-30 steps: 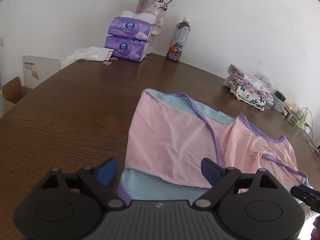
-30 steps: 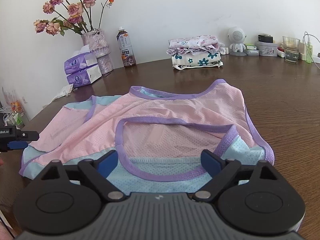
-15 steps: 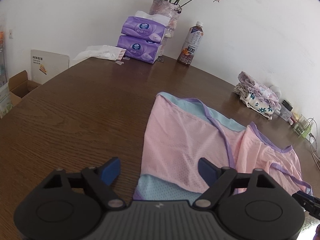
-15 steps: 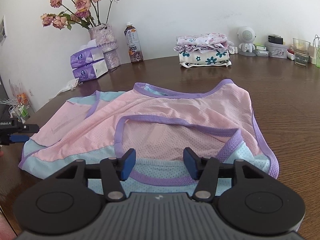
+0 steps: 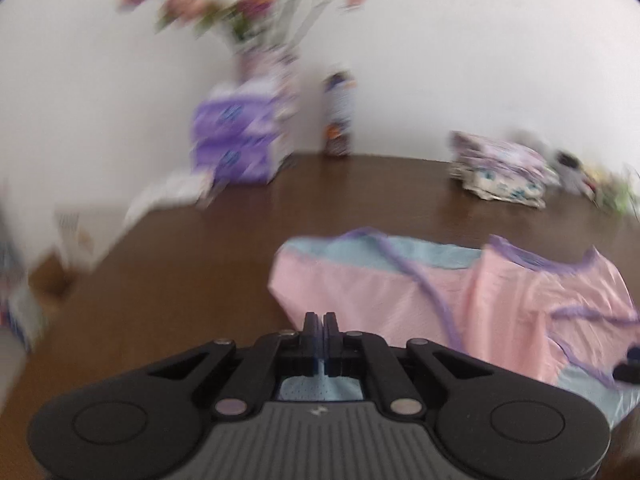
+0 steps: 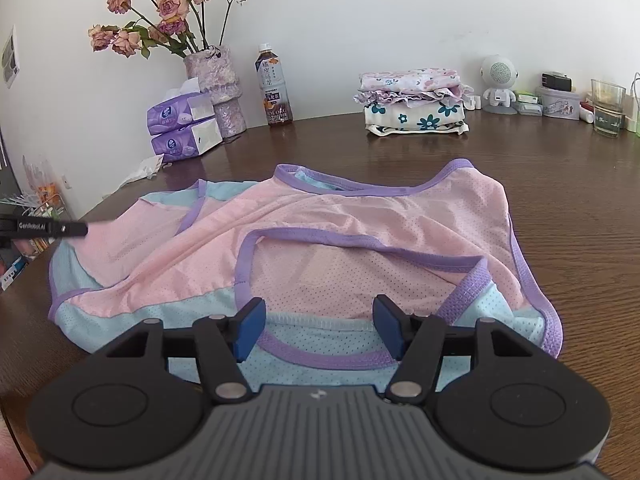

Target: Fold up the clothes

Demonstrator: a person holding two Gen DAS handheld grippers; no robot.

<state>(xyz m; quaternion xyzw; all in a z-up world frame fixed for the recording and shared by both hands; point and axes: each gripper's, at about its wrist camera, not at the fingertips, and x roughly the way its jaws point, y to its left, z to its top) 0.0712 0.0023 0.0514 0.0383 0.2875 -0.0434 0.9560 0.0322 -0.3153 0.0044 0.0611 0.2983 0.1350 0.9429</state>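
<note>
We see a dark brown wooden surface carrying everything, with a white wall behind it. Spread across its middle lies the pink mesh sleeveless top with pale blue panels and purple binding, rumpled rather than flat: the pink layer is creased in soft ridges, one purple-edged armhole gapes open near us, and the blue hem panel lies nearest the camera. In the blurred left wrist view the same garment sits right of centre, its near corner drawn up to the claw.

At the back edge stand a folded stack of floral cloths, two purple tissue packs, a textured lilac vase of dried roses, and a brown tea bottle.

Our left claw is pinched tight, pads together, with pale blue mesh showing just behind them, so it grips the garment's corner. Our right claw hangs over the blue hem with its blue pads moderately spread, holding nothing.
</note>
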